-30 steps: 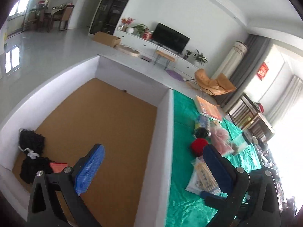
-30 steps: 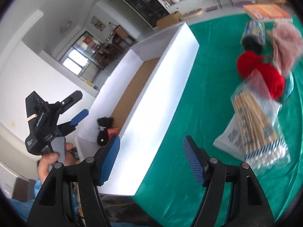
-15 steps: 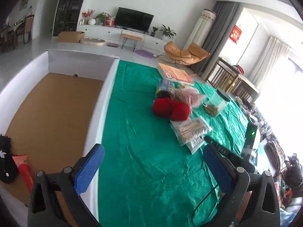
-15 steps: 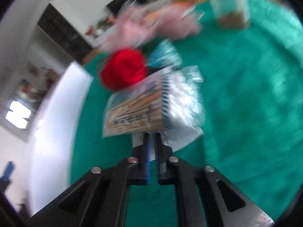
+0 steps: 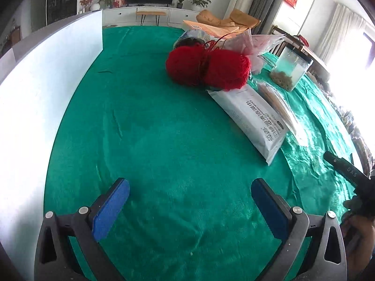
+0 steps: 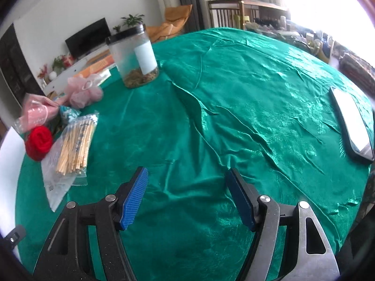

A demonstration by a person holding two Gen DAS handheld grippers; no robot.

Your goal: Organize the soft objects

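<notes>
Green cloth [image 5: 164, 140] covers the table. Left gripper [image 5: 189, 201] and right gripper [image 6: 186, 195] hover with jaws apart, empty. Red yarn [image 5: 207, 69] lies at 1 o'clock in the left view, touching a white packet [image 5: 253, 117]; jar [image 6: 133, 57] at 11 o'clock in the right view.

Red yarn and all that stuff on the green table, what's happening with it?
A person is tidying soft things, holding a pair of tongs in each hand. Right now neither is holding anything: the left tongs and the right tongs both hover open over the green tablecloth. The red yarn lies untouched beside a white packet, a bag of cotton swabs, a pink mesh pouf and a jar. A white box stands to the left.
</notes>
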